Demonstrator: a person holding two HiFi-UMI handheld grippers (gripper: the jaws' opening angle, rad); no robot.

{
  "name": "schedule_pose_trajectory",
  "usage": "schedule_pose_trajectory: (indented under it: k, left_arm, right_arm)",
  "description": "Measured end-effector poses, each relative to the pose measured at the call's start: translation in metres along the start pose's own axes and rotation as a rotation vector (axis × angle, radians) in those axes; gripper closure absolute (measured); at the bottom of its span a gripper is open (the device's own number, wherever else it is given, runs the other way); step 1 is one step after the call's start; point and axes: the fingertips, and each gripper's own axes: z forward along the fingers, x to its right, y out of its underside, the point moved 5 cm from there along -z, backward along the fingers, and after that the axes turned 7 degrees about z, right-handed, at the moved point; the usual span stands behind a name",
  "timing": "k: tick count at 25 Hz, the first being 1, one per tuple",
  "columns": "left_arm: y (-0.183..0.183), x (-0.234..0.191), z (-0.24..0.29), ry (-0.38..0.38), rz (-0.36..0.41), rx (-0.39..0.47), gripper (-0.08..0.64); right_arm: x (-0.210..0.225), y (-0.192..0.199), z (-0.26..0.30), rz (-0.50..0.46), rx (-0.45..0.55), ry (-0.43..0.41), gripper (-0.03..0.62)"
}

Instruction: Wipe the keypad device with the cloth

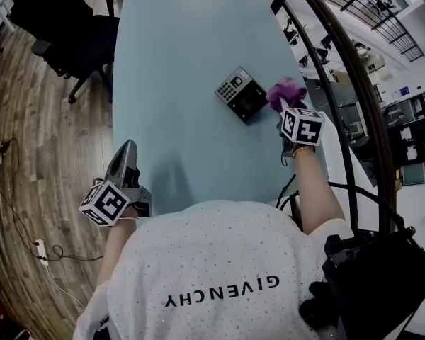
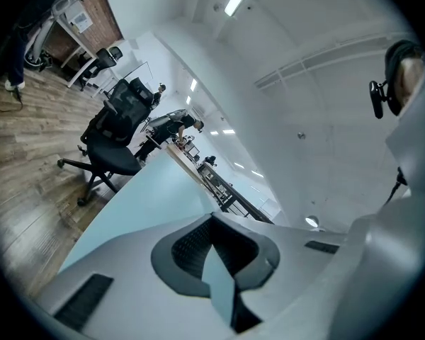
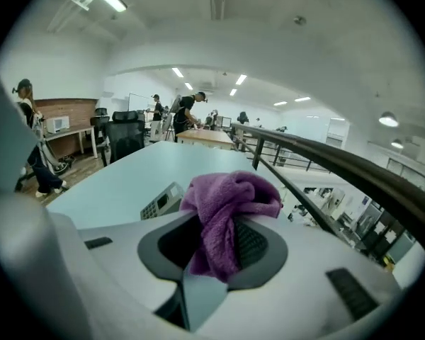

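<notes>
Head view looks down on a long pale-blue table (image 1: 177, 83), wood floor (image 1: 35, 154) to its left with a black office chair (image 1: 71, 34), and a dark railing (image 1: 343, 83) curving along its right. Both forearms reach forward — the left gripper (image 1: 127, 149) hovers by the table's near-left edge, jaws drawn together on nothing, while the right gripper (image 1: 285, 106) (arm stretched farther out) is clamped on the purple cloth (image 1: 286, 91). That cloth is just beside the right end of the keypad device (image 1: 241, 95), which lies flat mid-table.

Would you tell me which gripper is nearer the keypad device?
Right. The right gripper, holding the cloth, sits just right of the keypad device; the left gripper is far back at the edge of the table.
</notes>
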Motion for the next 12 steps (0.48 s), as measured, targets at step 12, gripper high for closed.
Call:
schedule_pose_trajectory:
  k: [12]
  left_arm:
    - [0.014,0.005,0.018,-0.010,0.002,-0.048,0.549]
  right_arm:
    - [-0.005,-0.007,0.072,-0.175,-0.373,-0.158,0.486]
